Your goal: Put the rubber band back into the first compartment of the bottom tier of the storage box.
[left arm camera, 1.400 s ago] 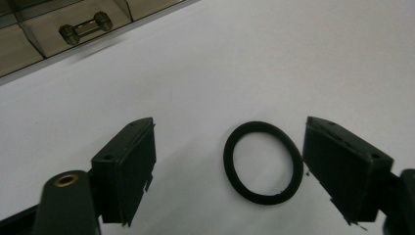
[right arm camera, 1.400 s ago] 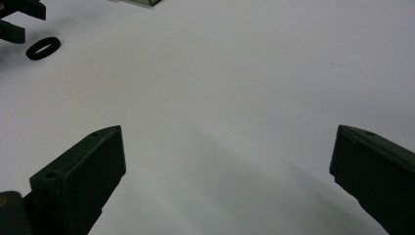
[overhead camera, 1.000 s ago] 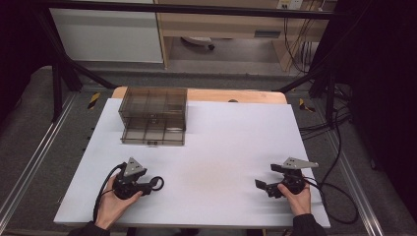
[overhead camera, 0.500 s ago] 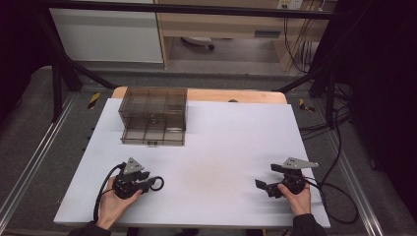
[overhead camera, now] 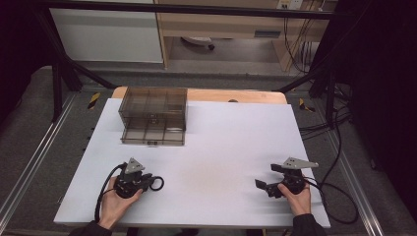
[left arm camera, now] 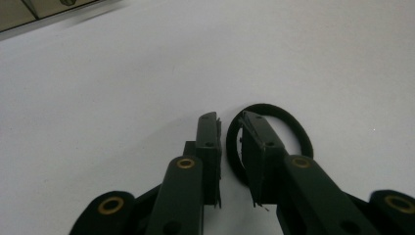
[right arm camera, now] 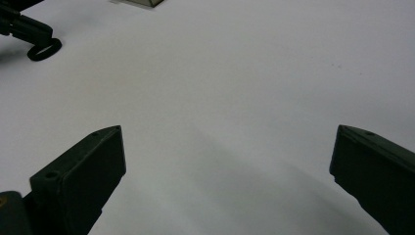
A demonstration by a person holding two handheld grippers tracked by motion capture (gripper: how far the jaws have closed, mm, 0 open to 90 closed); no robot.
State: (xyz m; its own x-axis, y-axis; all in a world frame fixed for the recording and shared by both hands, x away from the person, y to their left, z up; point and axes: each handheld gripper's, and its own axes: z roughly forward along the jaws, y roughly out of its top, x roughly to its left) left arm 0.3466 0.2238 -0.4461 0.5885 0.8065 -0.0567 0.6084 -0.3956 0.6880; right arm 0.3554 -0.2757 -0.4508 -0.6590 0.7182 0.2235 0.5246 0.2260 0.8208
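A black elastic ring (overhead camera: 157, 184) lies flat on the white table top (overhead camera: 221, 142) at the front left. My left gripper (overhead camera: 150, 182) rests on the table in a person's hand with its tips at the ring. In the left gripper view the ring (left arm camera: 293, 129) has its near-left band in the narrow gap between the jaws of my left gripper (left arm camera: 230, 117). The jaws have just been closing, and a sliver of white still shows beside the band. My right gripper (overhead camera: 266, 176) sits at the front right, open wide (right arm camera: 227, 129), with only bare table between its jaws.
A smoky clear box with drawers (overhead camera: 153, 115) stands at the back left of the table, one drawer pulled out toward me. Cables (overhead camera: 339, 196) trail off the right edge. In the right gripper view the ring (right arm camera: 44, 49) shows at the far left.
The left gripper's jaws have drawn much closer together around the ring's band. Both hands have stayed where they were.
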